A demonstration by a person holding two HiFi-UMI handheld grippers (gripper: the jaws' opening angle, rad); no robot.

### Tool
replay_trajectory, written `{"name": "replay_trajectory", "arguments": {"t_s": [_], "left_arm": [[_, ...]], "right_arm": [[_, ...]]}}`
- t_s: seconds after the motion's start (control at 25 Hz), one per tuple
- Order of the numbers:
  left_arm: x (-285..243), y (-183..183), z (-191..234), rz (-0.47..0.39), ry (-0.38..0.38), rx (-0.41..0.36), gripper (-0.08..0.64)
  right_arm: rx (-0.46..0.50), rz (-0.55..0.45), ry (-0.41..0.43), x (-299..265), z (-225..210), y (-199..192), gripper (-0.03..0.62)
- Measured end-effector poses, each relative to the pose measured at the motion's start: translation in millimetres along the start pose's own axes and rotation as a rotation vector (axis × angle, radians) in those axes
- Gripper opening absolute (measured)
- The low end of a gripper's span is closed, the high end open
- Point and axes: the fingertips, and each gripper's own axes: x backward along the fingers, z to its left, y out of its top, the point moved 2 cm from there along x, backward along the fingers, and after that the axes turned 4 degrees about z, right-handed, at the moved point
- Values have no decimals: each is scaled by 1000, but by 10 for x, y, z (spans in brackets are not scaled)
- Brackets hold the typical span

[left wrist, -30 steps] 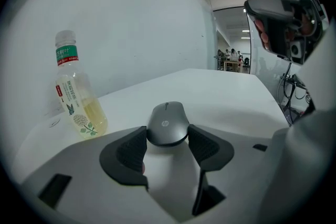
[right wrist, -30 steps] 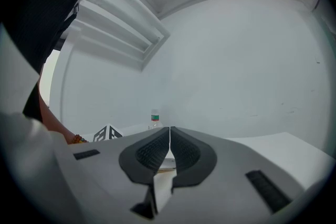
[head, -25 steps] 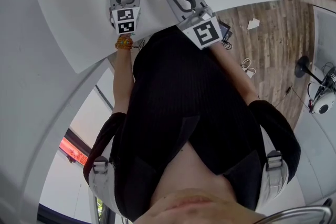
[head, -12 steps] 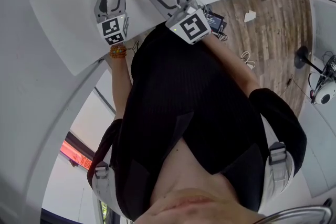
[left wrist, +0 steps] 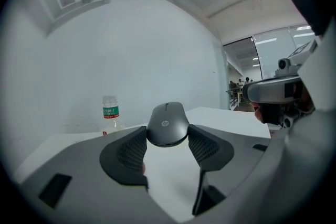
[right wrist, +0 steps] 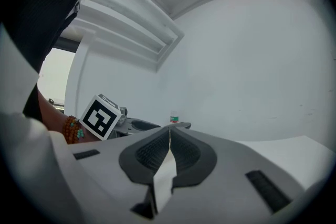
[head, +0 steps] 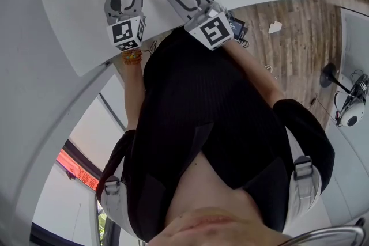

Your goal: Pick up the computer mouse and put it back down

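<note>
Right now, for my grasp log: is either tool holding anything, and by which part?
The left tool clamps the computer mouse by its sides, at the logo end; the right tool is shut, empty.

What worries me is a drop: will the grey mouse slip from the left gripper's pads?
Possibly: the mouse looks smooth and rounded, pinched only at its sides by the left gripper. Its hard shell probably won't flex; textured pads should help.

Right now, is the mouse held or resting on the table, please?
Held: the left gripper clamps the mouse by its sides, table showing beneath.
</note>
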Motion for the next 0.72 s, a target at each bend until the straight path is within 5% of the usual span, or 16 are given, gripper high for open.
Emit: {"name": "replay_trajectory", "arguments": {"t_s": [0.72], "left_arm": [[320,443,-154,-179,24,29,255]], "right_arm": [[20,-52,-2,35,33,172,29]]}}
